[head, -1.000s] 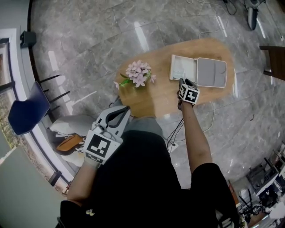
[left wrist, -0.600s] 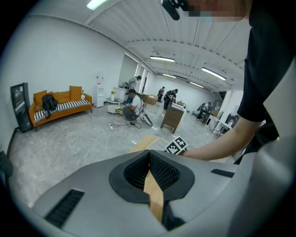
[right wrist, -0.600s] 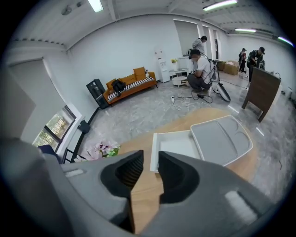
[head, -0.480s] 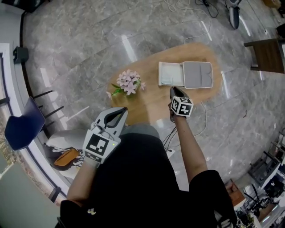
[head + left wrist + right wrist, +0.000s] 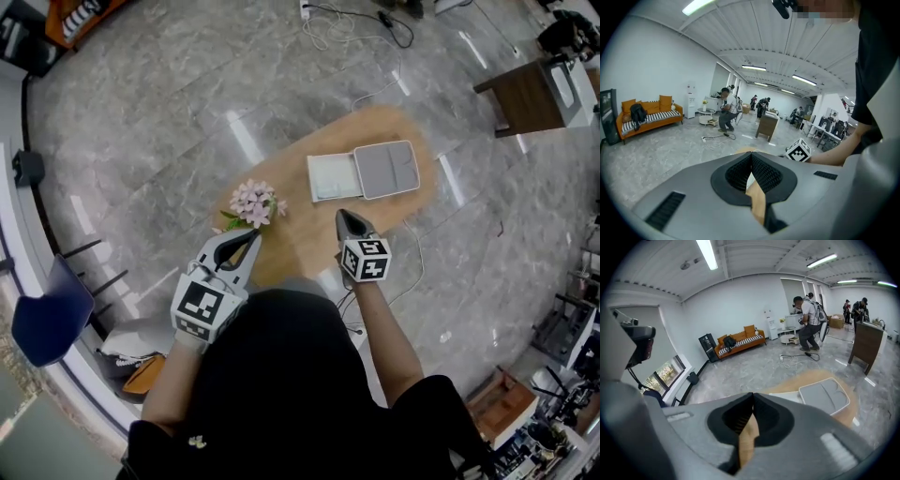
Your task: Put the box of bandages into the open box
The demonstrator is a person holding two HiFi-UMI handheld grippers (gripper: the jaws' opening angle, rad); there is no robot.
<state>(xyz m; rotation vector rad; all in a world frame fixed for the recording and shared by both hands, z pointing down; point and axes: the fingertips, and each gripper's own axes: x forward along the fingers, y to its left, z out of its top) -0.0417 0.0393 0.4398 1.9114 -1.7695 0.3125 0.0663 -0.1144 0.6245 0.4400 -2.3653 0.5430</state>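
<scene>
right gripper [image 5: 343,217] jaws just closed, empty

Three cams: one way up high, two riding the grippers

Head cam stares almost straight down from well above the wooden table [image 5: 292,236]. Left gripper view rides the left gripper [image 5: 751,154], facing out across the hall, and catches the marker cube [image 5: 800,151] of the right gripper [image 5: 342,216]. Right gripper view tilts down at that same table and open box [image 5: 824,398], much nearer.
</scene>
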